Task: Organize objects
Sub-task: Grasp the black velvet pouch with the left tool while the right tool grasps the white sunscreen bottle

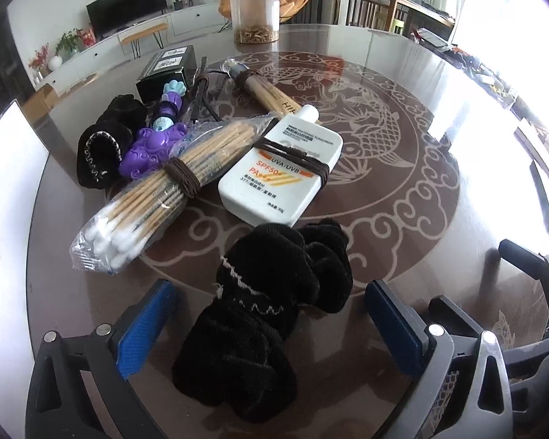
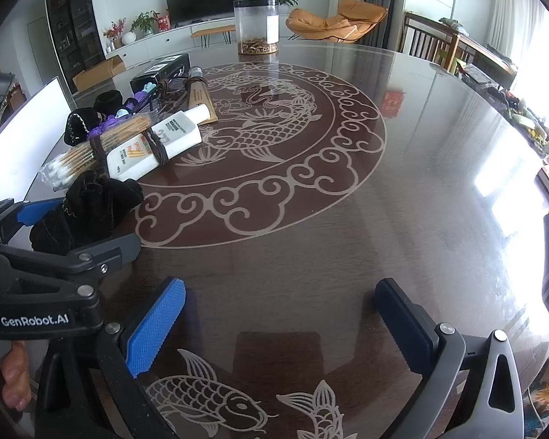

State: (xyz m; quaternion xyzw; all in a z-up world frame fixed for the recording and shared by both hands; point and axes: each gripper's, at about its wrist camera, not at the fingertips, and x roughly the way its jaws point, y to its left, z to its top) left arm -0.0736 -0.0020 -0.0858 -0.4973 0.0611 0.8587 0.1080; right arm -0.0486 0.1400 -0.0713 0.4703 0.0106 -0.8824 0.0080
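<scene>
A black velvet pouch [image 1: 267, 311] with white stitching lies crumpled on the table between the blue pads of my left gripper [image 1: 271, 325]. The jaws stand wide open and neither pad touches the cloth. In the right wrist view the same pouch [image 2: 88, 208] sits inside the left gripper [image 2: 80, 226]. My right gripper [image 2: 280, 325] is open over bare table with nothing between its fingers. Behind the pouch lie a white sunscreen bottle [image 1: 278, 172] wrapped in a brown cord, and a bagged bundle of cotton swabs [image 1: 157, 190] tied with a brown band.
Further back left are a purple toy [image 1: 153, 146], a second black pouch [image 1: 102, 150], a black box [image 1: 168, 69] and a banded wooden stick bundle [image 1: 267, 91]. A clear jar [image 1: 254, 12] stands at the far edge of the round table [image 2: 384, 219]. Chairs ring it.
</scene>
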